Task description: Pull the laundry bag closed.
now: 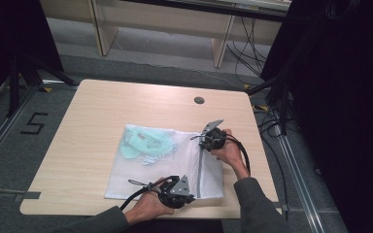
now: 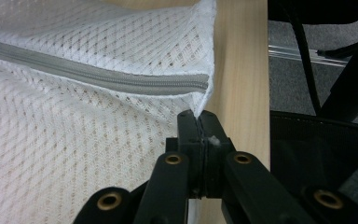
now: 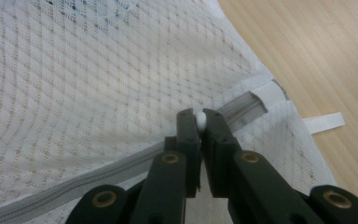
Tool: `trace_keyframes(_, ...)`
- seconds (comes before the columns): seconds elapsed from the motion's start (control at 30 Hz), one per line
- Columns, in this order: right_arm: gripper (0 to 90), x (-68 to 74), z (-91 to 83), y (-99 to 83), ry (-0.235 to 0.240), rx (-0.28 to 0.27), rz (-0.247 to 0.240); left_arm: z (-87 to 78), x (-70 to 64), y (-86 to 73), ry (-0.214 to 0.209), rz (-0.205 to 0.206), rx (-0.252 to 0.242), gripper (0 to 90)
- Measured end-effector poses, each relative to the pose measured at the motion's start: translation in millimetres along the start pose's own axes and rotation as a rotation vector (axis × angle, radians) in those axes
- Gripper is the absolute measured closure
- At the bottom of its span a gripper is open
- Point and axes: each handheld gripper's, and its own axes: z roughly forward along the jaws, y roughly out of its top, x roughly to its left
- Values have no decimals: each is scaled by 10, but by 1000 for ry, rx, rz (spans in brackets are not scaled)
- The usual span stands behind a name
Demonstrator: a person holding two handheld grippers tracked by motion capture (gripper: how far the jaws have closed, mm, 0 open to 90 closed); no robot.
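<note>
Wooden desk (image 1: 77, 145) is carrying a white mesh bag (image 1: 175, 165) near its front edge. Left tool (image 2: 199, 123) is pinching the bag's corner shut; right tool (image 3: 198, 122) is gripping the white zipper pull (image 3: 200, 120). Zipper (image 2: 98, 74) is looking nearly all closed.

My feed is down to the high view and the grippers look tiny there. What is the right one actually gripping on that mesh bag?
Observer: The right gripper has its jaws shut on a small white zipper pull, on the grey zipper.
Operator: And the left one?
Observer: The left gripper is shut on the mesh bag's corner, just below the zipper's closed end.
Operator: Anything past the pull on the right side?
Observer: A white fabric tab sticks out from the bag's edge onto the table, close beyond the pull.
</note>
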Motion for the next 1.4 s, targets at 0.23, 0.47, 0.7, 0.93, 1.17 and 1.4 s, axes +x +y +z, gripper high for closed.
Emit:
trace_keyframes(0.23, 866, -52, 0, -18, 7, -11, 18, 12, -6, -9, -3, -4, 8, 887)
trace_keyframes(0.47, 866, -111, 2, -43, 4, -28, 40, 16, -5, -18, 0, -7, 18, 887)
trace_keyframes(0.7, 866, -165, -8, -39, -10, -26, 73, 13, -8, -17, -2, 8, 31, 887)
trace_keyframes(0.93, 867, -193, 31, -14, -16, -18, 72, -2, -11, -7, 6, -2, 13, 887)
trace_keyframes(1.17, 866, -254, 66, 1, -27, -30, 72, -1, -12, -5, 9, 11, 21, 887)
trace_keyframes(1.4, 866, -306, 95, -19, -46, -43, 91, 7, -17, -5, 7, 1, 16, 887)
